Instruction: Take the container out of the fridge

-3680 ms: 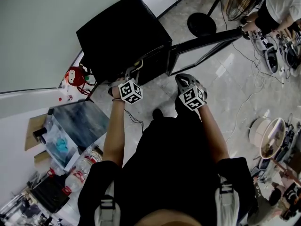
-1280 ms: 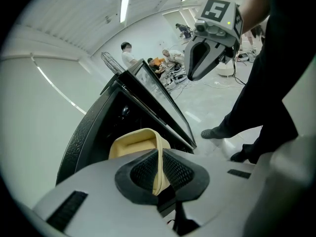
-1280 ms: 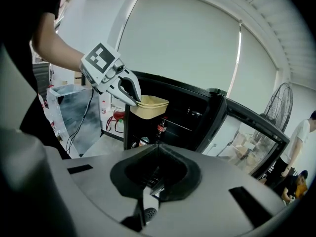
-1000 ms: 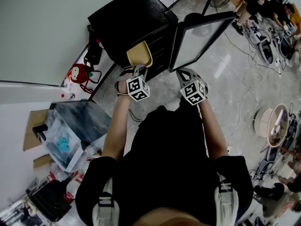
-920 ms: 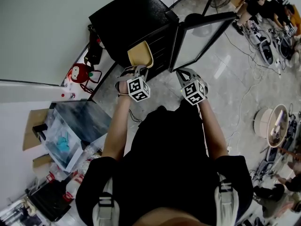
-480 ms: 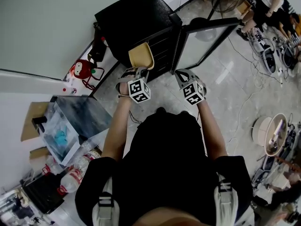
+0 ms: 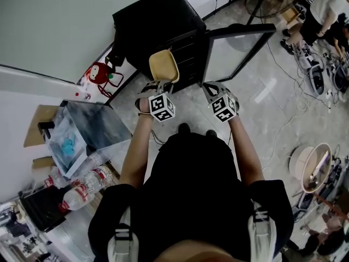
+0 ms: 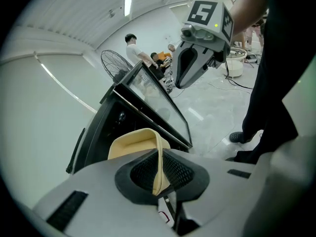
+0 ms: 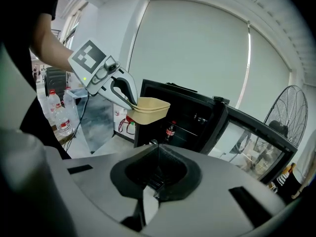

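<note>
grey floor below: container (image 7: 164, 65), rim pinched between left gripper (image 7: 157, 87) fingers (image 8: 140, 174), has cleared the fridge (image 7: 158, 23); right gripper (image 7: 210, 88) fingers closed, empty. removal looks done.

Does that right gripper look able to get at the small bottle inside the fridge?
Probably yes: the fridge door stands open, nothing blocks the bottle, and the right gripper is empty, its jaws shut.

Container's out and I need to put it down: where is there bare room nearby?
The fridge top is bare. So is the floor from the fridge front back to the feet and right of the open door. The left side is crowded with bottles and a box; gear litters the far right.
</note>
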Motion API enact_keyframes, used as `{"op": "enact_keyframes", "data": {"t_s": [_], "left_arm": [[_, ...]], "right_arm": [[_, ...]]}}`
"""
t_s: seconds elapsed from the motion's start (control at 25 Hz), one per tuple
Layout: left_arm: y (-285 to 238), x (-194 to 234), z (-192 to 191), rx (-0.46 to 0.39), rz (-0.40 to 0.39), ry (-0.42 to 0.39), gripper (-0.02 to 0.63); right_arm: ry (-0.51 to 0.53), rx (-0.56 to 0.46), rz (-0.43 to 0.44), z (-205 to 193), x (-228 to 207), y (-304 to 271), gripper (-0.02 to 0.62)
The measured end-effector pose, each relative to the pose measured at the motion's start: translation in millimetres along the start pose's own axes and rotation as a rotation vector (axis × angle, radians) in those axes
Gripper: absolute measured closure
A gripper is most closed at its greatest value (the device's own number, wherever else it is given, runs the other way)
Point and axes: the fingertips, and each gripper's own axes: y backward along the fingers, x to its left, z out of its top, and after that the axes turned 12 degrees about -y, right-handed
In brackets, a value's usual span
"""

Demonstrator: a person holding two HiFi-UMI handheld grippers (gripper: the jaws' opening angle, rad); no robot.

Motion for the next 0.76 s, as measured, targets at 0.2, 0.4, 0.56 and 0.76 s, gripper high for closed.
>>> {"op": "enact_keyframes", "data": {"t_s": [0.2,0.4,0.56,0.76], "left_arm": [[13.7,-18.8,19.8,0.033,-0.004,0.039,0.566],[25.0,-34.7,38.5,0.061,-0.001,0.059,0.565],[33.8,-46.2,59.0,0.078,0.006,0.071,0.566],[42.6,-59.5,79.9,0.082,0.014,0.085,0.565]], "right_arm": [[0.010,-0.005,0.034,-15.0,-2.6,22.2,0.597],[0.013,-0.020,0.061,-26.5,-3.7,40.3,0.597],[0.023,-0.023,0.087,-39.9,-2.2,58.8,0.597],[0.034,-0.019,0.105,-57.2,2.0,80.0,0.597]]}}
